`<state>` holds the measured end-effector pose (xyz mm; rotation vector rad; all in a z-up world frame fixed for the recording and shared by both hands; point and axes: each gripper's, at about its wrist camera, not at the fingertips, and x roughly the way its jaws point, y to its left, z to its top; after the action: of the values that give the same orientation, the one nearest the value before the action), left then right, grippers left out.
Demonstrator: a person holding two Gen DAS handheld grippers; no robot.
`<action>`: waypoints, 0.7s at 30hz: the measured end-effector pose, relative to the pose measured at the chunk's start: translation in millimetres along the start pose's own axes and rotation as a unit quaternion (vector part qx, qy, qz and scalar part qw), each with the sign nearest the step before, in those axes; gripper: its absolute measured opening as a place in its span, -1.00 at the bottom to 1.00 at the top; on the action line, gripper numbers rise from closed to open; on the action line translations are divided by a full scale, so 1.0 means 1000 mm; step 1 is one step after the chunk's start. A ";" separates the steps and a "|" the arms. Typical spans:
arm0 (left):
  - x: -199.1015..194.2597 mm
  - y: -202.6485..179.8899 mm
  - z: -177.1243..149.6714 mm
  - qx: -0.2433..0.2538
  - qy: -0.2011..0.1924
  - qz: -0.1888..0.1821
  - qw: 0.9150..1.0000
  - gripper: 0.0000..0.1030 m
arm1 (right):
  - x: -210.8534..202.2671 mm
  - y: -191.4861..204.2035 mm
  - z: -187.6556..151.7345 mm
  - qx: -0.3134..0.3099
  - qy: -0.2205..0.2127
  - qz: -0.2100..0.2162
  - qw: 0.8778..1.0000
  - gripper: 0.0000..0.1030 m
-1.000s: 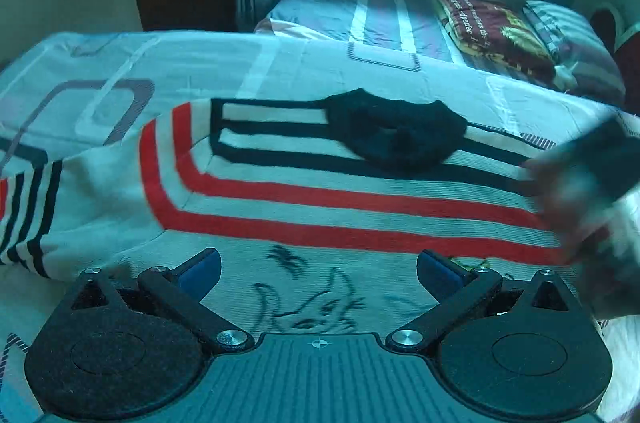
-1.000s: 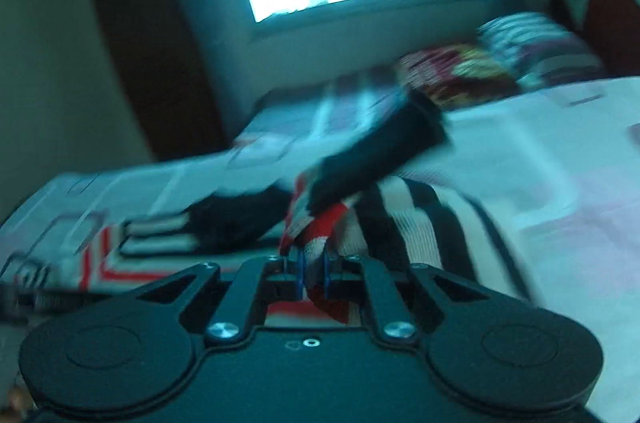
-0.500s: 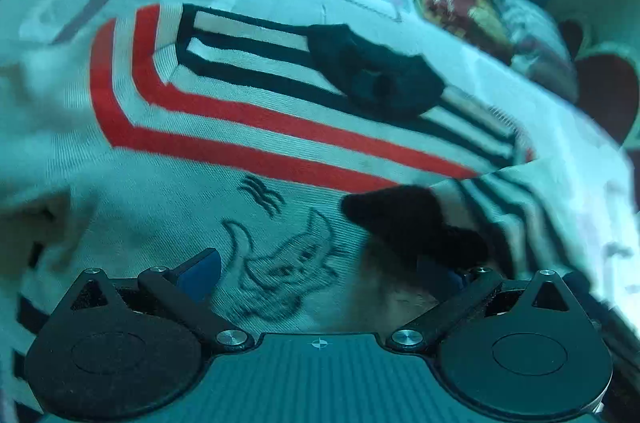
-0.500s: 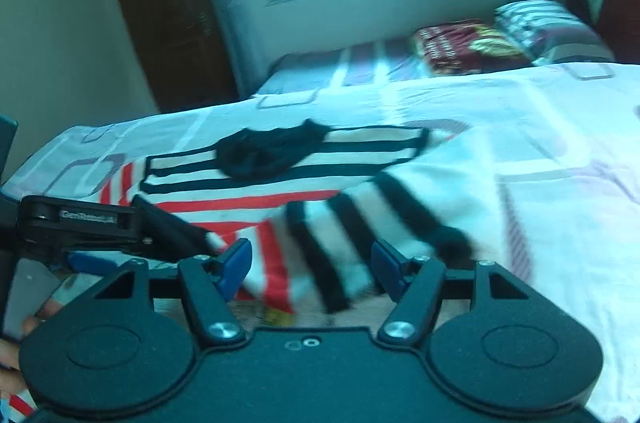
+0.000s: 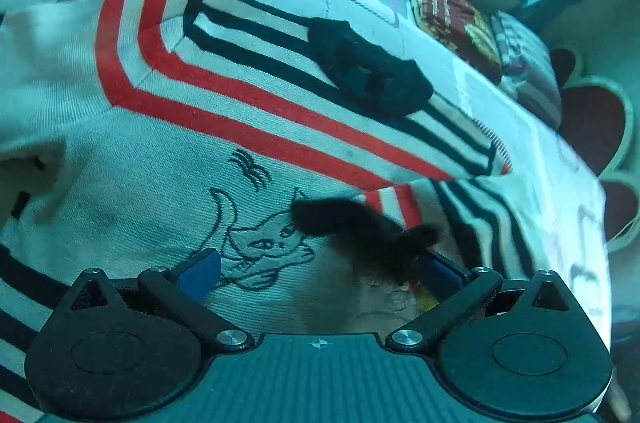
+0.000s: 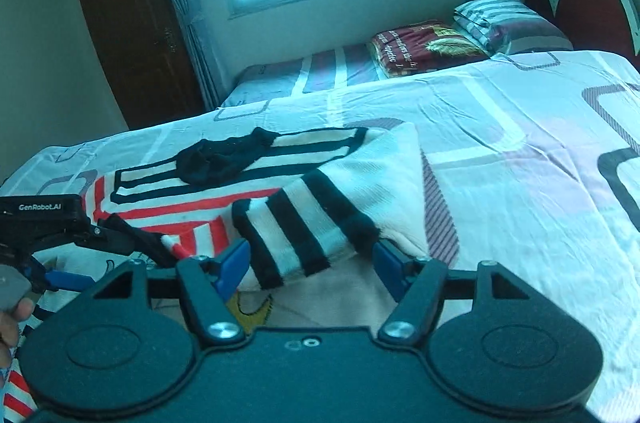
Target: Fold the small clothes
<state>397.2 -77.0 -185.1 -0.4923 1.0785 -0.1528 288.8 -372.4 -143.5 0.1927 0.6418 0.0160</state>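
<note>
A small white sweater [image 5: 168, 159] with red and black stripes, a black collar [image 5: 368, 71] and a stitched cat lies flat on the bed. Its right sleeve [image 6: 304, 223], banded in black, is folded in over the chest. The sleeve's dark cuff [image 5: 352, 227] shows blurred by the cat. My right gripper [image 6: 312, 263] is open, with the sleeve lying loose between its blue pads. My left gripper [image 5: 318, 271] is open just above the cat, with nothing between its fingers. The sweater's left sleeve runs off the left edge of the left wrist view.
The sweater lies on a patterned bedsheet [image 6: 520, 151]. Behind it are a second bed [image 6: 312, 71] under a window, folded blankets [image 6: 428, 47], a pillow and a red headboard [image 6: 592, 3]. A person's hand [image 6: 12, 315] holds the left tool's housing [image 6: 40, 219].
The right gripper opened and let go of the sleeve, which now lies across the chest. It then drew back a little. The left gripper dipped and tilted down over the cat.
</note>
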 end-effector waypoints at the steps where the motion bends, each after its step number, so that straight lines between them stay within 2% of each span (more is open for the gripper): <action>1: -0.005 0.000 0.000 -0.010 -0.004 -0.009 1.000 1.00 | -0.002 -0.002 0.000 0.003 -0.002 -0.002 1.000 0.34; 2: -0.012 -0.001 -0.001 -0.011 -0.014 -0.018 1.000 1.00 | -0.005 -0.004 0.000 0.004 -0.004 -0.004 1.000 0.36; 4: -0.019 -0.006 -0.002 0.004 -0.028 -0.009 1.000 1.00 | -0.007 -0.007 -0.001 0.006 -0.008 -0.008 1.000 0.38; 7: 0.004 -0.006 -0.002 -0.001 0.028 0.006 1.000 1.00 | -0.005 -0.012 -0.002 0.010 -0.002 -0.013 1.000 0.38; 9: 0.012 0.001 -0.008 -0.024 0.036 0.002 0.999 1.00 | -0.004 -0.014 -0.002 0.014 -0.001 -0.016 1.000 0.38; 14: 0.030 0.000 -0.011 -0.033 0.009 0.002 0.999 0.99 | -0.001 -0.017 -0.006 0.018 0.006 -0.018 1.000 0.38; 17: 0.033 -0.007 -0.011 -0.035 -0.010 -0.015 0.999 0.99 | 0.001 -0.019 -0.008 0.021 0.006 -0.024 0.999 0.38; 18: 0.032 -0.008 -0.014 -0.037 -0.019 -0.030 0.999 0.92 | 0.001 -0.020 -0.008 0.022 0.007 -0.026 0.999 0.38; 19: 0.031 -0.006 -0.014 -0.040 -0.026 -0.053 0.997 0.40 | 0.002 -0.021 -0.007 0.022 0.007 -0.028 0.999 0.38; 20: 0.034 -0.009 -0.012 -0.036 -0.017 -0.060 0.997 0.01 | 0.003 -0.022 -0.008 0.022 0.007 -0.031 0.999 0.38; 21: 0.038 -0.011 -0.010 -0.030 -0.008 -0.062 0.998 -0.10 | 0.003 -0.023 -0.007 0.022 0.006 -0.032 0.999 0.38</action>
<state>408.0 -102.9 -214.7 -0.6129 1.0399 -0.2256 285.7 -393.2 -155.1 0.2153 0.6603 -0.0590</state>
